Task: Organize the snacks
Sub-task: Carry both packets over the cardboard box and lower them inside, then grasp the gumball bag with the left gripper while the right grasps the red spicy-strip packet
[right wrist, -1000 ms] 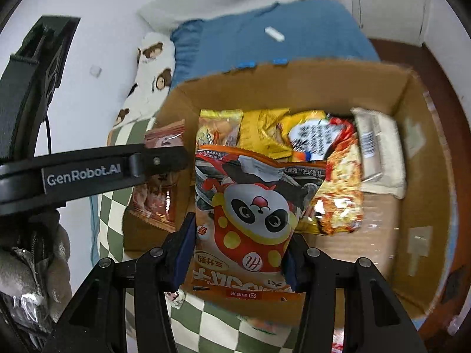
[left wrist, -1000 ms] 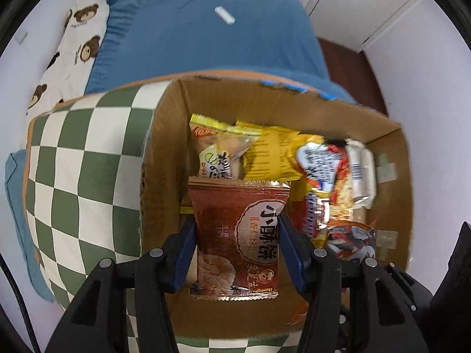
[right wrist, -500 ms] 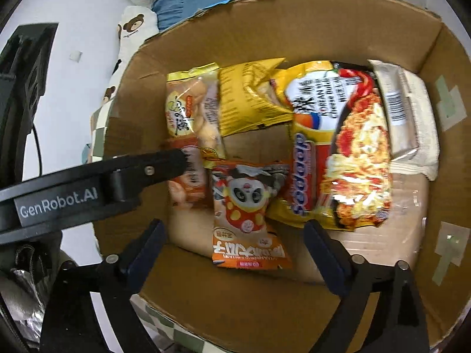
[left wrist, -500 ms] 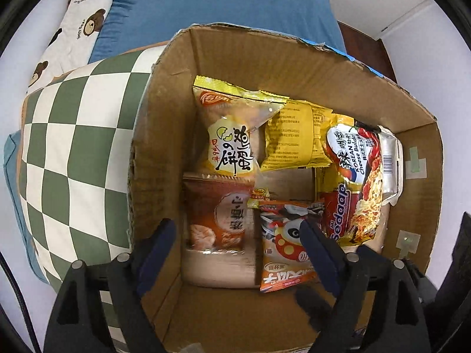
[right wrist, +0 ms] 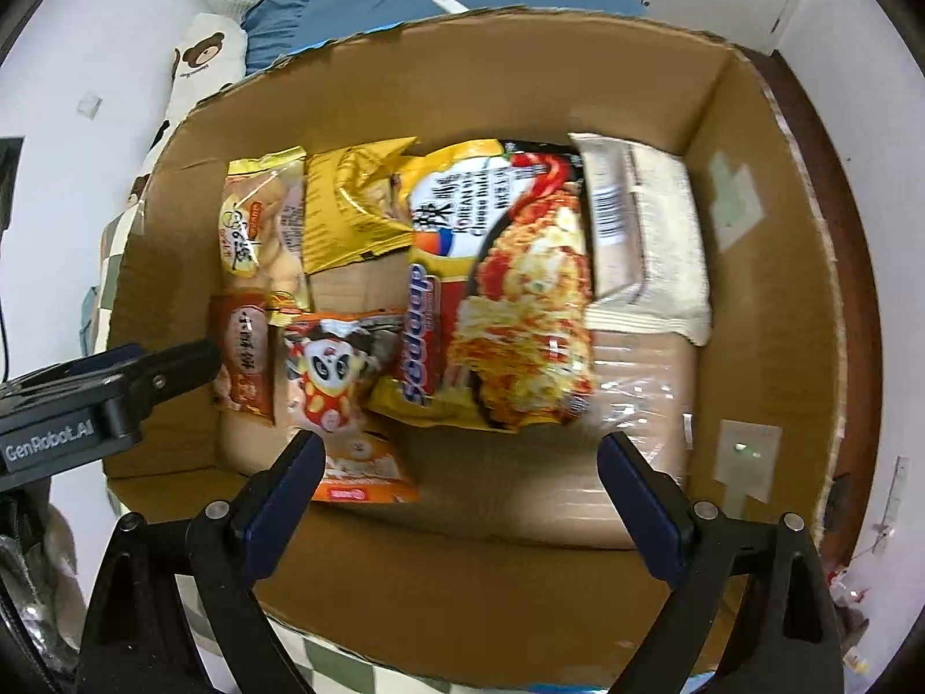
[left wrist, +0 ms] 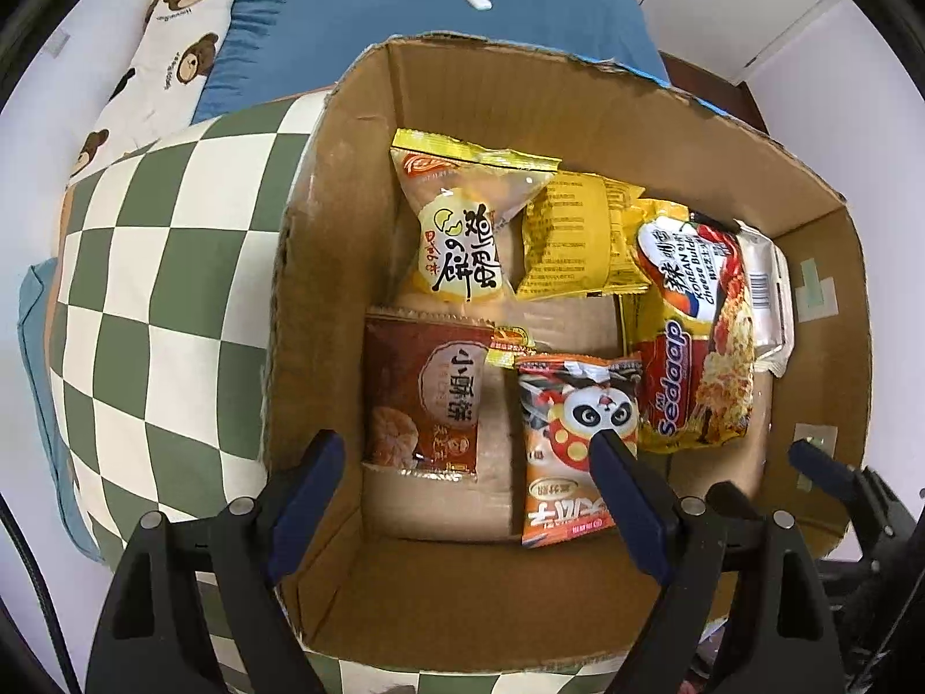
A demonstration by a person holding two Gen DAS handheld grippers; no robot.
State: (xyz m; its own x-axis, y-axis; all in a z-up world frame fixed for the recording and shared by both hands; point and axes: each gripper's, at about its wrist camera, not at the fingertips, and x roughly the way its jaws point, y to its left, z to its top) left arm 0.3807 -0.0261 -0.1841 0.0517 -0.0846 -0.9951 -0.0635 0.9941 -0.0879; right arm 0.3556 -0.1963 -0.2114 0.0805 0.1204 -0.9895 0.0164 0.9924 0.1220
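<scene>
Bed: blue sheet (left wrist: 404, 17) beyond box (left wrist: 578, 92).
Box: panda packet (left wrist: 572, 422) right of brown packet (left wrist: 433, 393).
Left tool (left wrist: 468, 486): wide, empty.
Right tool (right wrist: 457, 486): wide, empty.

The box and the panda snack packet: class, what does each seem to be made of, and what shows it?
Box: brown corrugated cardboard, matte, with ragged torn rims. Panda snack packet: probably thin printed plastic film, glossy, with crinkles and a crimped top seal.

At right of the frame, the noodle packet (left wrist: 696, 341) reads "Sedaap" and "KOREAN". The brown packet (left wrist: 428, 393) reads "小酥饼". In the right wrist view's left edge, the left gripper's arm (right wrist: 69, 416) reads "GenRobot.AI".
</scene>
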